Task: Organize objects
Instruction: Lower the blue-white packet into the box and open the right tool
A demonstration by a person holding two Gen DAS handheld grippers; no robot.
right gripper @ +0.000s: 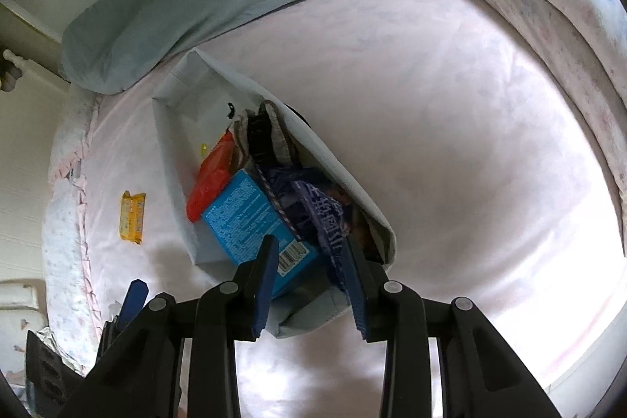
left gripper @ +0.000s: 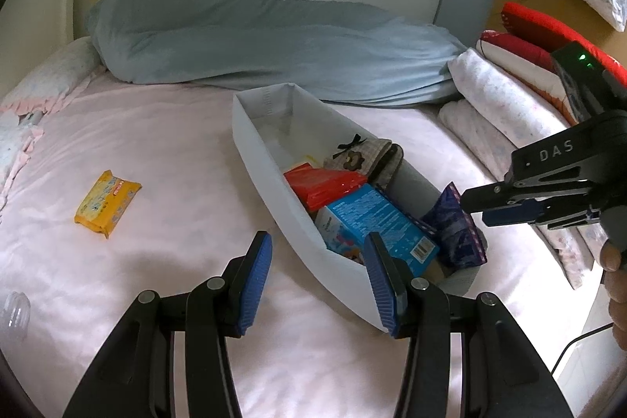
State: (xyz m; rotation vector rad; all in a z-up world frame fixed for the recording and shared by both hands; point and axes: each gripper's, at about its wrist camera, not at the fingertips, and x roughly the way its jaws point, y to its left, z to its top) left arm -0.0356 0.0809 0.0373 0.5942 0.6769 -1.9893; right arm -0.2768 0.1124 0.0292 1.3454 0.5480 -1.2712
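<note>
A long white fabric bin [left gripper: 258, 167] lies on the pink bed; it also shows in the right wrist view [right gripper: 172, 159]. It holds a red packet [left gripper: 321, 185], a blue box [left gripper: 376, 218], a purple packet [left gripper: 456, 234] and a checked pouch [left gripper: 368, 153]. A yellow packet [left gripper: 106, 198] lies apart on the sheet to the left; it also shows in the right wrist view [right gripper: 132, 217]. My left gripper [left gripper: 319, 281] is open and empty over the bin's near wall. My right gripper [right gripper: 311, 283] is open above the bin's near end, beside the purple packet [right gripper: 321, 210].
A blue-grey pillow [left gripper: 250, 42] lies behind the bin. Folded floral quilts [left gripper: 493, 96] and red cushions [left gripper: 540, 26] are stacked at the right. A clear plastic item [left gripper: 13, 312] sits at the left edge. The pink sheet [left gripper: 164, 143] spreads around the bin.
</note>
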